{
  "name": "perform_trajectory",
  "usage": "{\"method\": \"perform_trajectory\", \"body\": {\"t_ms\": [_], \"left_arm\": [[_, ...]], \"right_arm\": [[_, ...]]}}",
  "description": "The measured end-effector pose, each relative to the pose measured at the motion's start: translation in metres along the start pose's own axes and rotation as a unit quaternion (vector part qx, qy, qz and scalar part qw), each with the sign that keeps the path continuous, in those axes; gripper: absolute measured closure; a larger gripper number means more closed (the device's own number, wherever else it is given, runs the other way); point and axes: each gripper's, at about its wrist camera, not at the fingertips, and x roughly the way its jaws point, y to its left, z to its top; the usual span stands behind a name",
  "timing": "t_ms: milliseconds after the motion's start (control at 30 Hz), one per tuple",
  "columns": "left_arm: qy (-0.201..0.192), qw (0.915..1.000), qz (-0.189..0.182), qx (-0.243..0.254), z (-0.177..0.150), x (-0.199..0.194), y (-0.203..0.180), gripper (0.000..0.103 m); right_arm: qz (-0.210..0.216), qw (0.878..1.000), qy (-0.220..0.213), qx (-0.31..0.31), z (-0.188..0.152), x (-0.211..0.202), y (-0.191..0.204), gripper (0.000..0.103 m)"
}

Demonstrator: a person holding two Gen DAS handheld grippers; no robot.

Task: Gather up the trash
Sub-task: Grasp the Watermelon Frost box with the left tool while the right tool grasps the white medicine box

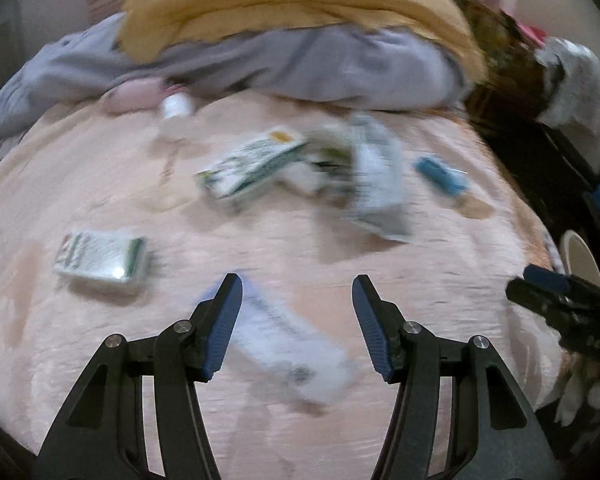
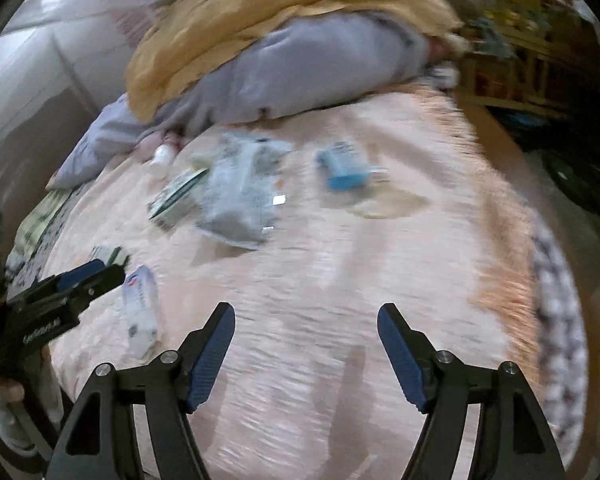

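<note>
Bedding comes first: a pink blanket [image 1: 260, 264] covers the bed, with a mustard-yellow cover [image 1: 292, 4] heaped over a grey quilt [image 1: 300, 68] along its far side. Trash lies scattered on the pink blanket, all of it blurred. A crumpled grey-white plastic bag [image 2: 240, 196] sits near the middle, touching a green-and-white carton [image 1: 252, 164] on its left. A long white packet [image 1: 288, 344] lies just beyond the left gripper [image 1: 297, 284], partly between its jaws, which stand wide apart and hold nothing. A green-and-white box [image 1: 102, 260] rests to the left of that gripper, apart from it. A blue wrapper [image 2: 344, 168] lies by itself right of the bag. A small white bottle [image 1: 176, 106] sits at the quilt's edge. The right gripper [image 2: 306, 312] hangs above bare blanket, its jaws also spread wide and empty.
</note>
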Motion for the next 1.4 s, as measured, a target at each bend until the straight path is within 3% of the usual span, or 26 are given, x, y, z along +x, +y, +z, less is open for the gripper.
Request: {"method": "perform_trajectory", "body": {"t_ms": [167,333,467,567,600,633,700,833,1000,1100,1200,1300,1400], "left_arm": [[0.008,0.998,0.034,-0.053,-0.003,-0.001,0.063,0.047],[0.026,0.9915,0.072,-0.106,-0.007,0.0,0.123,0.047],[0.045,0.9823,0.11,-0.144,-0.011,0.008,0.168,0.047],[0.059,0.9731,0.136,-0.176,-0.014,0.019,0.2,0.047],[0.061,0.9705,0.139,-0.187,-0.014,0.024,0.21,0.047],[0.063,0.9684,0.138,-0.198,-0.014,0.029,0.217,0.047],[0.062,0.9663,0.118,-0.22,-0.01,0.041,0.23,0.047],[0.028,0.9641,0.047,-0.26,0.006,0.06,0.239,0.047],[0.013,0.9571,-0.036,-0.287,0.031,0.08,0.229,0.045],[0.0,0.962,-0.051,-0.268,0.042,0.08,0.211,0.04],[0.0,0.9714,-0.041,-0.234,0.051,0.082,0.188,0.037],[0.02,0.9845,-0.001,-0.174,0.056,0.093,0.167,0.037],[0.036,0.9889,0.038,-0.139,0.052,0.101,0.151,0.037]], "right_arm": [[0.059,0.996,0.031,-0.053,0.001,0.029,0.053,0.029],[0.104,0.984,0.057,-0.137,-0.002,0.06,0.121,0.029],[0.096,0.974,0.074,-0.194,-0.009,0.088,0.162,0.029],[0.092,0.972,0.082,-0.202,-0.013,0.11,0.173,0.029],[0.092,0.972,0.083,-0.2,-0.013,0.116,0.174,0.032],[0.091,0.972,0.082,-0.198,-0.014,0.12,0.173,0.046],[0.086,0.972,0.084,-0.201,-0.016,0.125,0.172,0.055],[0.056,0.977,0.058,-0.197,-0.011,0.117,0.162,0.058],[0.035,0.982,0.062,-0.174,-0.004,0.111,0.142,0.058],[0.042,0.985,0.068,-0.152,-0.002,0.115,0.133,0.058],[0.046,0.985,0.077,-0.145,-0.003,0.122,0.135,0.052],[0.037,0.984,0.071,-0.161,-0.003,0.124,0.141,0.051],[0.032,0.983,0.064,-0.168,-0.004,0.126,0.145,0.054]]}}
